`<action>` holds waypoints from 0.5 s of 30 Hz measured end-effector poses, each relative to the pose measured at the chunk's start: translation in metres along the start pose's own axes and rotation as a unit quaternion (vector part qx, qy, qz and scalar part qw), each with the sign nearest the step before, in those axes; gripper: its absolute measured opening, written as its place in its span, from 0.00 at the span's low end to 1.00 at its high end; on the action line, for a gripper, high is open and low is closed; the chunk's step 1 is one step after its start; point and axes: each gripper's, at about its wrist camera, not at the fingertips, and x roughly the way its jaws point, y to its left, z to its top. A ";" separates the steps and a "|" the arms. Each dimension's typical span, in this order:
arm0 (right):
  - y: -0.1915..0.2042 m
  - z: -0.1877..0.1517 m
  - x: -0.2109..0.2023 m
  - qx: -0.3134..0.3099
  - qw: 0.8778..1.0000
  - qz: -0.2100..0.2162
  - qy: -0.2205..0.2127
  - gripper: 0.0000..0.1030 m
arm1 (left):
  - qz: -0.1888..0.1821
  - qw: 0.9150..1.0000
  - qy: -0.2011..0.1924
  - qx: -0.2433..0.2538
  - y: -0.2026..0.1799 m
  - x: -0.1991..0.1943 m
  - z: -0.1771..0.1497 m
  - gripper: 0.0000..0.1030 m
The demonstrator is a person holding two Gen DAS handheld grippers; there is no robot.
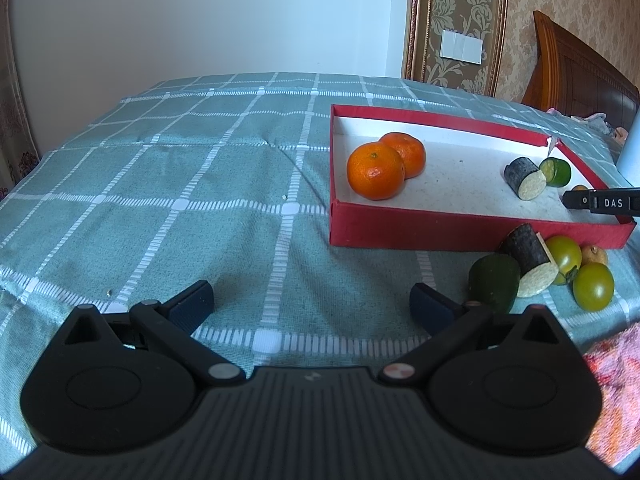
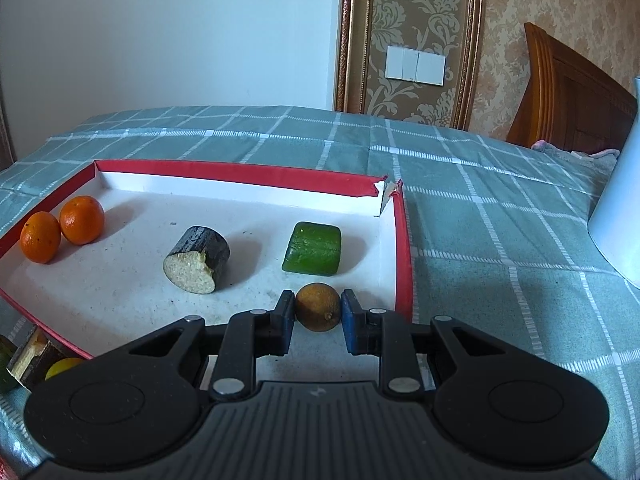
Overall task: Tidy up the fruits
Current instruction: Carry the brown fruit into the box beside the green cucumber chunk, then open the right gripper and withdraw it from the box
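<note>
Red cardboard walls frame the shallow tray (image 2: 403, 248) lying on the green checked bedspread (image 2: 500, 248), its floor white and speckled. Nearest inside it, by the right wall, sits a small brown round fruit (image 2: 318, 307), clamped between the blue pads of the right gripper (image 2: 318, 314), which points down into the tray. Just beyond it lies a green cut piece (image 2: 313, 253); to the left, apart from it, a dark-skinned cut chunk (image 2: 198, 259) shows its pale face. At the far left of the tray two oranges (image 2: 82, 219) touch each other.

The left gripper (image 1: 312, 306) hangs over bare bedspread, left of the tray, its jaws spread wide with nothing between them.

Outside the tray's near wall, on the cloth, a loose pile waits: a dark green piece (image 1: 494, 282), a second dark-skinned chunk (image 1: 528, 258), two yellow-green round fruits (image 1: 593, 286) and a small brown one (image 1: 594, 255) behind them. A pink cloth (image 1: 616, 392) lies at the near right edge. Farther off stand a wooden headboard (image 2: 568, 96), a wall switch plate (image 2: 415, 66) and a white object (image 2: 620, 200) at the right.
</note>
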 end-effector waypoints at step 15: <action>0.002 -0.005 -0.010 -0.004 1.000 0.026 0.001 0.43 | 0.000 1.000 0.000 0.001 0.000 0.001 0.000 1.00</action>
